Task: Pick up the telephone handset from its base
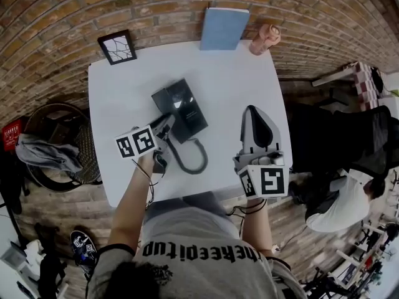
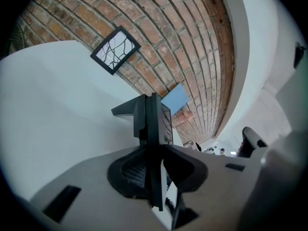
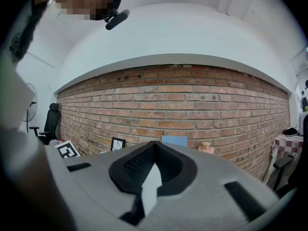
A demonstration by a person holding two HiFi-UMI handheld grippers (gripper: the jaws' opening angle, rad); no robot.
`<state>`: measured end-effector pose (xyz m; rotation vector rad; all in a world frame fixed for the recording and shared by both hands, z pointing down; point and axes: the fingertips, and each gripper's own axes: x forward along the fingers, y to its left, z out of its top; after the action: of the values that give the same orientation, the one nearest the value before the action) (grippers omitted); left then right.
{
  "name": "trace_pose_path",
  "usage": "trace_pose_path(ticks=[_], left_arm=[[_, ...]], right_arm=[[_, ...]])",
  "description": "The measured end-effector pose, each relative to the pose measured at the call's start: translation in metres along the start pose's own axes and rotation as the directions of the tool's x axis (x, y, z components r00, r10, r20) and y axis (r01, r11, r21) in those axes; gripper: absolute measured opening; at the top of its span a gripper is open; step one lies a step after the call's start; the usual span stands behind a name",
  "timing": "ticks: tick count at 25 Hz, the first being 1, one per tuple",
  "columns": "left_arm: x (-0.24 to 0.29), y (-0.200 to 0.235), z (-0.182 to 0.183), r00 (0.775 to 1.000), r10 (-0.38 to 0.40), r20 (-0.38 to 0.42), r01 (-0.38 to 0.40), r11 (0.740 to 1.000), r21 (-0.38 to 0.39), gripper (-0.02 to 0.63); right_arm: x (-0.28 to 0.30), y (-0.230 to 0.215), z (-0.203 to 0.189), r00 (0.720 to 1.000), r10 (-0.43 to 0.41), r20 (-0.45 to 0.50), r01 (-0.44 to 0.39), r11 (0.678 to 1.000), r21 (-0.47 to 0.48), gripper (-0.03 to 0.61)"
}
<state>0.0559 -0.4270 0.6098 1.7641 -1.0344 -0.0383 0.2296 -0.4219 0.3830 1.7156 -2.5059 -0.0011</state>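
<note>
A black telephone base [image 1: 184, 108] sits in the middle of the white table [image 1: 118, 98], and its coiled cord [image 1: 192, 161] loops toward the front edge. The dark handset [image 1: 163, 129] lies along the base's near-left side. My left gripper [image 1: 161, 132] is around it. In the left gripper view the handset [image 2: 150, 114] stands edge-on with both pads [image 2: 132, 170] pressed against it, so the left gripper [image 2: 155, 147] is shut on it. Whether it has left the cradle I cannot tell. My right gripper [image 1: 252, 111] rests apart at the table's right, and in its own view the right gripper [image 3: 154, 144] is shut on nothing.
Against the brick wall at the table's far edge stand a small framed picture [image 1: 117, 47], a blue book [image 1: 223, 28] and a pink vessel [image 1: 264, 40]. A chair with grey cloth [image 1: 53, 148] is left of the table. A person [image 1: 340, 207] sits at the right.
</note>
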Motion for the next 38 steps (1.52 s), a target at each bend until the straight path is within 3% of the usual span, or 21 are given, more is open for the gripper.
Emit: trace_pose_path(ticks=[7,13,22,26,32,38], left_arm=[[-0.006,-0.002,0.0,1.0,-0.009,0.002,0.009,0.999,-0.046,0.084],[-0.016,-0.013,0.005,0.981,-0.187,0.048,0.192,0.972,-0.139,0.071],[-0.041,-0.04,0.023,0.965,-0.254,0.071,0.256,0.966,-0.02,0.071],[-0.061,-0.049,0.041,0.966,-0.236,0.11,0.223,0.968,0.118,0.071],[-0.09,-0.08,0.055,0.956,-0.259,0.135,0.216,0.938,0.272,0.071],[-0.129,-0.11,0.071,0.934,-0.304,0.188,0.221,0.905,0.364,0.071]], right_arm=[[-0.006,0.003,0.002,1.0,-0.023,-0.007,0.023,1.0,-0.016,0.003],[-0.007,0.009,0.006,0.999,-0.033,-0.009,0.033,0.999,-0.034,0.003],[-0.004,0.022,0.015,1.0,-0.027,0.011,0.027,0.999,-0.039,0.003],[-0.008,0.033,0.021,0.999,-0.023,0.029,0.025,0.999,-0.042,0.003],[-0.018,0.048,0.032,0.998,-0.025,0.055,0.028,0.999,-0.041,0.003],[-0.033,0.065,0.045,0.996,-0.035,0.087,0.039,0.998,-0.045,0.003]])
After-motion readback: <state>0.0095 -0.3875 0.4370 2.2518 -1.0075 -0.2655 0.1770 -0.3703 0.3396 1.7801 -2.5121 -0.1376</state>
